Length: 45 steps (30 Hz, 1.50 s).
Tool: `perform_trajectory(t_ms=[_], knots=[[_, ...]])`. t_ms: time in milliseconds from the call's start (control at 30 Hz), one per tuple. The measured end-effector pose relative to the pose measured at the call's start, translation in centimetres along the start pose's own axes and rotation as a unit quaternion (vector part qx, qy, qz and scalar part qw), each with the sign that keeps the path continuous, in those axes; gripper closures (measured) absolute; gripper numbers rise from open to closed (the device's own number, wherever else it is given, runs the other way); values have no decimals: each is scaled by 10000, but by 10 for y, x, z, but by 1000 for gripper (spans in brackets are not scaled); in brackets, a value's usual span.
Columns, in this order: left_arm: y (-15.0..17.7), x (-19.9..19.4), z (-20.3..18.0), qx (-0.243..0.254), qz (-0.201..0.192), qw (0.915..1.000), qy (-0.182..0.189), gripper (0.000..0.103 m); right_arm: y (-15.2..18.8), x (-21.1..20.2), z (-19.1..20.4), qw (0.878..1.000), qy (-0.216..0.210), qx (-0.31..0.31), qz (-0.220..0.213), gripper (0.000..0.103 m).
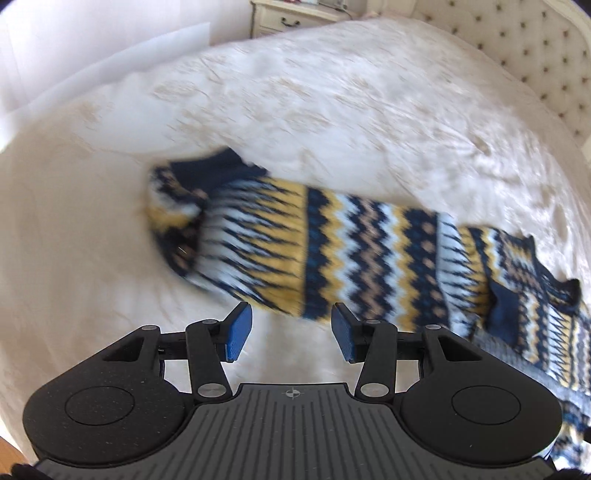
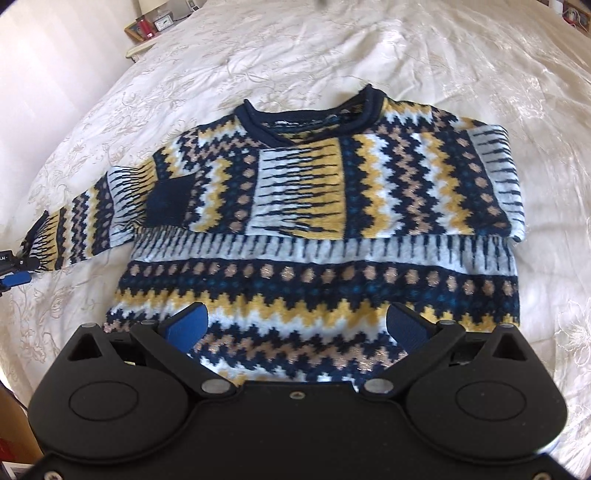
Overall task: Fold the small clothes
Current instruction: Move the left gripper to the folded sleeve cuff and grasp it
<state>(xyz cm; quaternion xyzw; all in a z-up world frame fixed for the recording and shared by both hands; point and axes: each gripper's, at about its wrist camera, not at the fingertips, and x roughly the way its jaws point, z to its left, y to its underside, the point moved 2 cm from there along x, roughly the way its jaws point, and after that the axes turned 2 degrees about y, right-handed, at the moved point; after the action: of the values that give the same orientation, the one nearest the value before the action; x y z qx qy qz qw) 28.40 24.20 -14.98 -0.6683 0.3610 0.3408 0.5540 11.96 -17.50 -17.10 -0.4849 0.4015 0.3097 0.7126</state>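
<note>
A knitted sweater in navy, yellow, white and tan zigzags lies flat, neck away from me, on a cream bedspread. One sleeve is folded across its chest. The other sleeve stretches out sideways and looks blurred in the left wrist view, its cuff at the far end. My left gripper is open just short of that sleeve, with nothing between its blue pads. It also shows at the edge of the right wrist view, by the cuff. My right gripper hangs wide open over the sweater's lower body.
The bedspread stretches all around the sweater. A tufted headboard runs along one side, with a cream nightstand beyond the bed. Another bedside table carries a small clock. Wooden floor shows past the bed's near edge.
</note>
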Motion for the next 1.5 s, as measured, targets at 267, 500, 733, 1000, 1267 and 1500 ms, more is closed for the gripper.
perform_trajectory(t_ms=[267,500,733,1000,1267,1500], knots=[[-42,18,36,379,-218,9971,-623,57,-2,5,33,10000,-28,-38,5,1],[-50,40,38,548,-95,9957,-745,57,4,10,53,9999,-50,-28,119,1],[-50,25,44,392,-490,9935,-952,57,5,12,58,9998,-11,-34,180,1],[-55,22,69,34,-415,9941,-997,54,4,17,66,9997,-53,13,228,1],[-56,36,62,367,-276,9951,-877,53,2,23,80,9994,-119,-92,305,1],[-57,43,57,446,-401,9970,-496,84,1,24,84,9992,-162,-167,327,1]])
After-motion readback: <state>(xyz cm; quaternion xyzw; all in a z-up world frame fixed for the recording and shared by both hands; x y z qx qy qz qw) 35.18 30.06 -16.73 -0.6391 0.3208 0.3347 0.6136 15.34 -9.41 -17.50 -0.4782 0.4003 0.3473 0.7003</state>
